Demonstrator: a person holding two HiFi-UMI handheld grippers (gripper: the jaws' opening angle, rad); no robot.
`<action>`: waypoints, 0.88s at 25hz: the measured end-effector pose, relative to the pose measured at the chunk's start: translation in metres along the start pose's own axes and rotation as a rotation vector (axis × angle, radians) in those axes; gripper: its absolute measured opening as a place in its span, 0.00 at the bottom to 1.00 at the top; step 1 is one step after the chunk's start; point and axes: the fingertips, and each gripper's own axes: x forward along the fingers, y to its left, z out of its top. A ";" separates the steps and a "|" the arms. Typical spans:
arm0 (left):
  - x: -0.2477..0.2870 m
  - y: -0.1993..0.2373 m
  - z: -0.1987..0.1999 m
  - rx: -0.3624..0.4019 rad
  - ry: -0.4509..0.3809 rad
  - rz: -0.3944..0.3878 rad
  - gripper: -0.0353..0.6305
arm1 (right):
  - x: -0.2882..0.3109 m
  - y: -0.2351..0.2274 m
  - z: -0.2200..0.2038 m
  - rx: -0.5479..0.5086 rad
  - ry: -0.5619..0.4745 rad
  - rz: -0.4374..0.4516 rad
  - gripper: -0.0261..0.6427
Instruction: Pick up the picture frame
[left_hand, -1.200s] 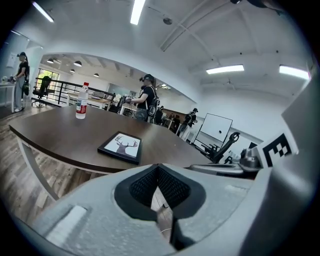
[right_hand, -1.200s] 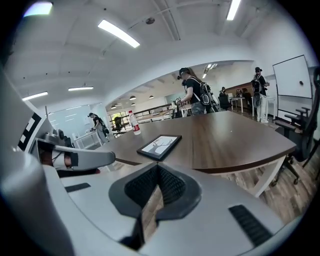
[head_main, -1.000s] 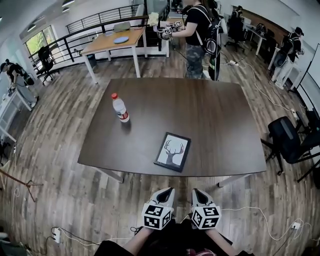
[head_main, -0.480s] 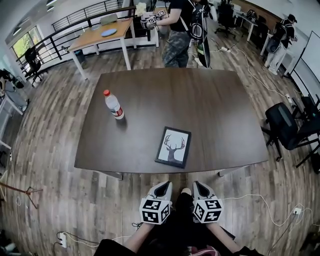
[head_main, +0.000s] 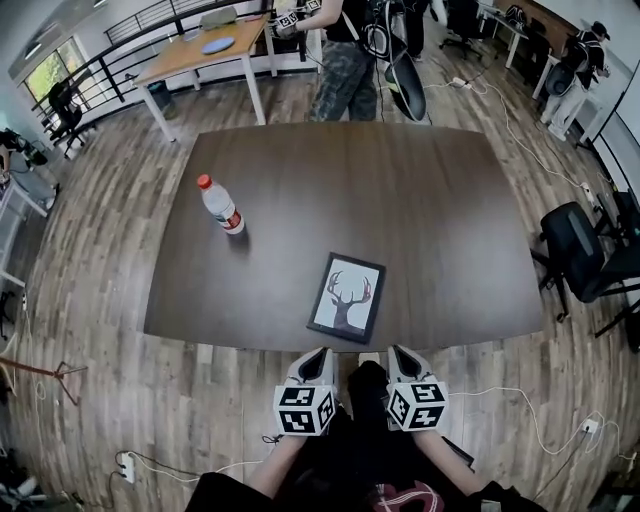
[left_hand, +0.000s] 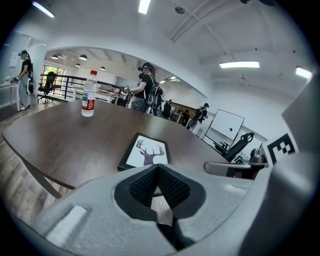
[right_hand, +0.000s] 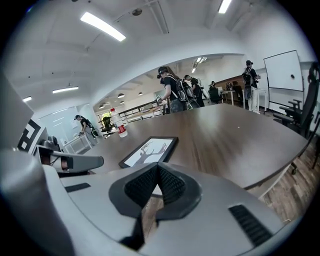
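Note:
A black picture frame (head_main: 346, 297) with a deer print lies flat on the dark table (head_main: 400, 210), close to its near edge; it also shows as the frame (left_hand: 144, 152) and the frame (right_hand: 148, 151) in the two gripper views. My left gripper (head_main: 318, 357) and right gripper (head_main: 398, 356) hover side by side just off the table's near edge, below the frame. Both point toward the frame and are shut with nothing in them. Neither touches the frame.
A clear water bottle (head_main: 219, 205) with a red cap stands upright on the table's left part. A person (head_main: 350, 50) stands at the far side. A black office chair (head_main: 585, 262) sits to the right. Cables (head_main: 520, 410) lie on the wooden floor.
Both grippers have moved forward toward the table's near edge and the frame. The frame and bottle have stayed where they were.

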 end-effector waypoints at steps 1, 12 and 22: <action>0.007 0.001 0.004 0.000 0.004 0.006 0.07 | 0.007 -0.003 0.006 -0.001 0.003 0.004 0.05; 0.084 -0.007 0.046 -0.011 0.030 0.035 0.07 | 0.085 -0.048 0.059 -0.067 0.104 0.060 0.05; 0.121 -0.006 0.050 -0.074 0.089 0.069 0.07 | 0.120 -0.067 0.070 -0.128 0.221 0.128 0.05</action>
